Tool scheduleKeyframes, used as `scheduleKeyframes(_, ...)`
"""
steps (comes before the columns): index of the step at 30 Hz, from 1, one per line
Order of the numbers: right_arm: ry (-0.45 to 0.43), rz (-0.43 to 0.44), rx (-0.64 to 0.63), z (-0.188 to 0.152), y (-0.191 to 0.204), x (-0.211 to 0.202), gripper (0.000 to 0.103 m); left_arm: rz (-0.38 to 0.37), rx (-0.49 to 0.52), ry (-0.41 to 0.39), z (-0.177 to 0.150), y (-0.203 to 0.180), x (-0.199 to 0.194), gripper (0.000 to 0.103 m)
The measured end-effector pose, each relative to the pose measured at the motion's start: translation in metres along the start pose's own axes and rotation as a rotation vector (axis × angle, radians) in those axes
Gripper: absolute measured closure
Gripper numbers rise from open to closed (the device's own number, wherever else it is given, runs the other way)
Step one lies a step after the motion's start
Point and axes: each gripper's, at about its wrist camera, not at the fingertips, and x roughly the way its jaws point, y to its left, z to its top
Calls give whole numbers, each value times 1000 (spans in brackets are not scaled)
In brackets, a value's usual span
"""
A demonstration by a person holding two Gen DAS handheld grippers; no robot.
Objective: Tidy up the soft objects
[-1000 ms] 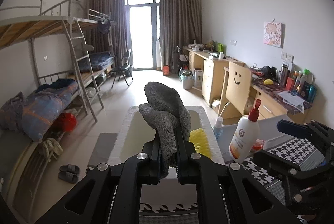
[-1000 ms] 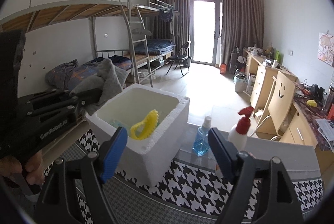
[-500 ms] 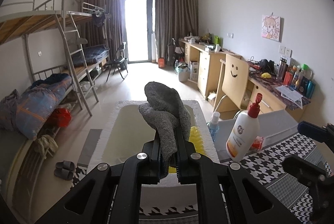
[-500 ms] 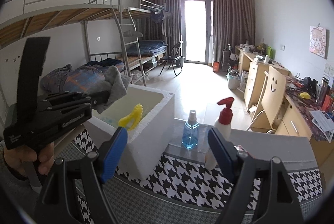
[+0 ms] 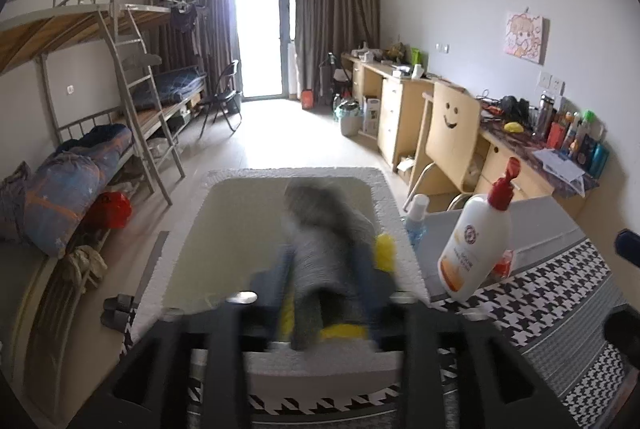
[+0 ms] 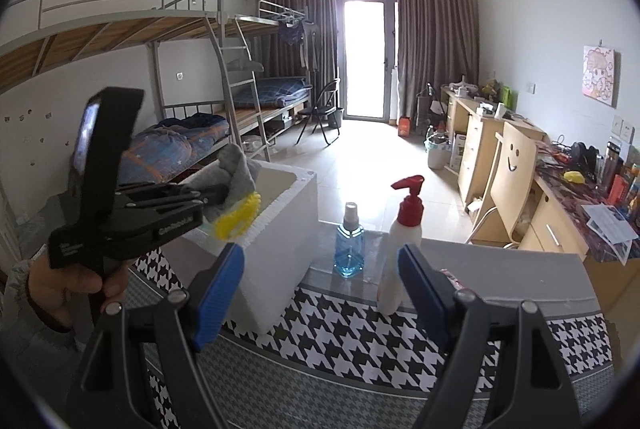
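As my left gripper (image 5: 326, 269) has just been opening, the grey cloth (image 5: 328, 225) slips free, blurred, over the box (image 5: 384, 185) at lower centre; my right gripper (image 6: 320, 285) gapes empty.

Left gripper (image 5: 326, 281) over white foam box (image 5: 384, 189), jaws just opening, blurred grey cloth (image 5: 324, 229) between the fingers (image 5: 276, 281). Yellow toy (image 5: 385, 249) at box's right edge. White pump bottle (image 5: 476, 241) on worktop (image 5: 560, 293) just right.
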Motion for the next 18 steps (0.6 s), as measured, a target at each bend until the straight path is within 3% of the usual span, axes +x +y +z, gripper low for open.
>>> scheduleKeyframes(1,-3,-3,-2,-1,0,-1,20,12,-1,-4,-1,1,0,29)
scheduleKeyframes(2,-5,-4,-1,-2,0,-2,20,30,-6,-13,-1,2,-1,19)
scheduleKeyframes(3,-5,-4,1,-2,-1,-2,20,42,-10,-20,-2,4,-3,16)
scheduleKeyframes(6,-2,-3,7,-4,-3,-2,20,38,-8,-18,-4,4,-7,13)
scheduleKeyframes(8,-4,0,11,-3,-4,-3,20,38,-11,-32,-4,3,-13,6)
scheduleKeyframes(18,-18,3,22,-4,-5,-11,20,15,-23,-96,-8,-5,-45,1)
